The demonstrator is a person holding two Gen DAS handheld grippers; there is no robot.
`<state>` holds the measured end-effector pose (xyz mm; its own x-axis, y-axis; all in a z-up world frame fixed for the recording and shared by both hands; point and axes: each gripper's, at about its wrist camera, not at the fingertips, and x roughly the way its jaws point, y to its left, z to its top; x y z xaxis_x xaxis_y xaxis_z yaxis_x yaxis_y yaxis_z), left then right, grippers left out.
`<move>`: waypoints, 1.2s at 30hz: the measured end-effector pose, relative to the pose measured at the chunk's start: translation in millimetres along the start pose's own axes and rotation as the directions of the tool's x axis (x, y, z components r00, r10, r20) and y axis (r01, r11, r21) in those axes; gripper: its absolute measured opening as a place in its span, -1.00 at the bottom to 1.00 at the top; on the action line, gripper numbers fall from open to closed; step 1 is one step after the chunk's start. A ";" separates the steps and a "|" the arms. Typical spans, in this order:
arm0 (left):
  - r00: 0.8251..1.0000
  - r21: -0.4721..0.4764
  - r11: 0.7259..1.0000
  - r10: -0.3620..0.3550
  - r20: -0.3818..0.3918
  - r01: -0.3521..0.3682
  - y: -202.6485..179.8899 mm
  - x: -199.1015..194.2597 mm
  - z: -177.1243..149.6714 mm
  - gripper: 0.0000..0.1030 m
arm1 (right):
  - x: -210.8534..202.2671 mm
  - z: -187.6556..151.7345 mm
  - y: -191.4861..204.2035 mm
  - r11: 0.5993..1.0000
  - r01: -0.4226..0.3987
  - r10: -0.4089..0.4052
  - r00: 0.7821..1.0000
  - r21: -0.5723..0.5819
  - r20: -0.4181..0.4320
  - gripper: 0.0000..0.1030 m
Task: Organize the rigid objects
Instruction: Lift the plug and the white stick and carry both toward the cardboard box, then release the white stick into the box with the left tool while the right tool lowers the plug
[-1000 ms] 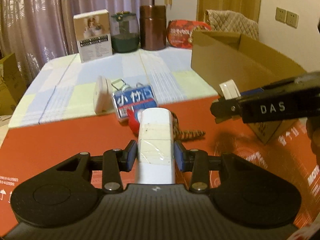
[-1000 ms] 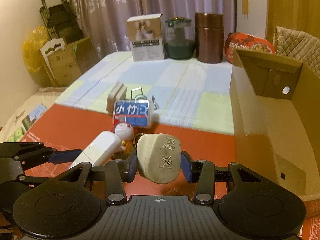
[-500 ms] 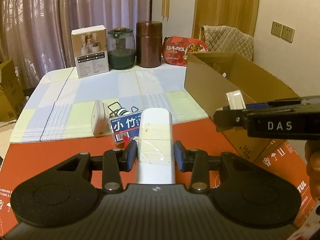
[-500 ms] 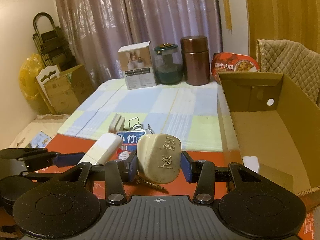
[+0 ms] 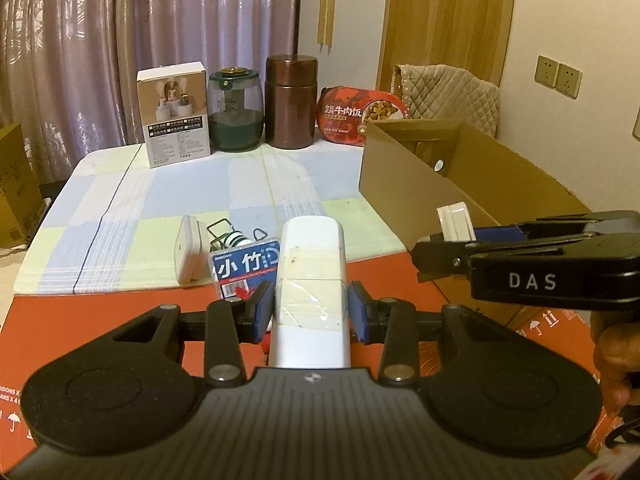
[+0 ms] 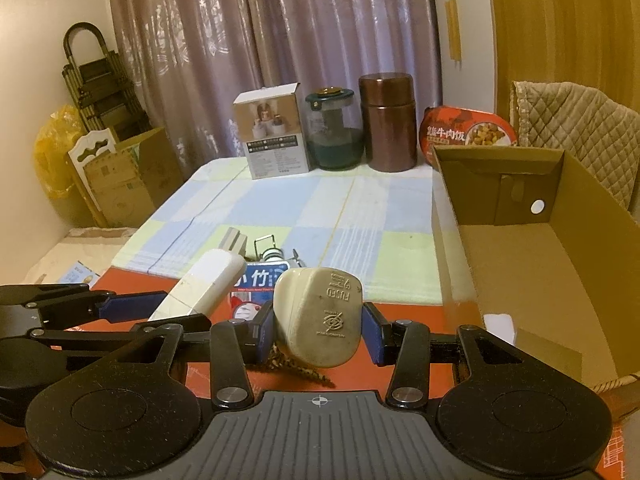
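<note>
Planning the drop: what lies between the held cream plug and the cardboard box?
Nothing: in the right wrist view only bare red surface separates the plug from the box.

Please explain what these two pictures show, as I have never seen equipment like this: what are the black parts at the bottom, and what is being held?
No robot here: a person holds a two-finger gripper in each hand, and a fisheye camera on each looks along its fingers. The black parts are the grippers themselves.

In the left view, the left gripper is shut on a white taped box. The other tool, marked DAS, comes in from the side.

In the right view, the right gripper is shut on a cream fused plug.

Below lie a red board and a checked cloth, with a blue packet and a white adapter. An open cardboard box stands beside them, probably the destination.
</note>
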<state>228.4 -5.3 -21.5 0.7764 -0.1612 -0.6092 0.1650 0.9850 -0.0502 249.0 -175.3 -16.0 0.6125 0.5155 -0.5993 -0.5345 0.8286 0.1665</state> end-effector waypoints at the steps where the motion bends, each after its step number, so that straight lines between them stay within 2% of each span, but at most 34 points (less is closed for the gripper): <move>1: 1.000 0.001 1.000 -0.002 0.003 0.002 -1.0 -0.2 0.8 -0.32 | -0.5 0.3 -0.7 1.000 0.002 -0.002 1.000 0.004 0.003 -0.19; 7: 0.999 0.008 1.000 -0.027 0.018 0.027 -14.3 1.3 13.1 -0.32 | -15.0 9.6 -14.6 0.999 0.034 -0.036 0.998 0.029 0.059 -0.19; 11: 0.998 0.034 0.998 -0.055 0.037 0.054 -34.5 4.9 25.6 -0.32 | -36.8 19.2 -37.8 0.988 0.145 -0.152 0.979 0.059 0.134 -0.19; 15: 0.993 0.060 0.993 -0.102 0.050 0.099 -61.4 14.1 42.8 -0.32 | -49.8 25.9 -72.5 0.953 0.274 -0.293 0.942 0.126 0.165 -0.19; 19: 0.985 0.075 0.984 -0.166 0.054 0.162 -92.8 26.2 58.5 -0.33 | -56.0 20.7 -109.5 0.908 0.347 -0.385 0.912 0.236 0.140 -0.19; 26: 0.969 0.106 0.965 -0.245 0.027 0.241 -138.8 55.0 76.8 -0.33 | -53.8 8.1 -161.5 0.845 0.411 -0.457 0.887 0.343 0.062 -0.19; 30: 0.963 0.113 0.957 -0.271 0.007 0.268 -155.7 71.4 80.0 -0.33 | -49.8 3.6 -177.3 0.825 0.426 -0.469 0.883 0.372 0.030 -0.19; 36: 0.962 0.136 0.952 -0.271 -0.041 0.274 -168.8 94.8 71.7 -0.32 | -49.1 -1.8 -186.4 0.820 0.421 -0.463 0.886 0.388 0.016 -0.19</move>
<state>317.8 -191.2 -14.1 0.6772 -0.4197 -0.6044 0.4529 0.8851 -0.1072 317.5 -355.4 -19.0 0.7994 0.0768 -0.5959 0.0461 0.9810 0.1883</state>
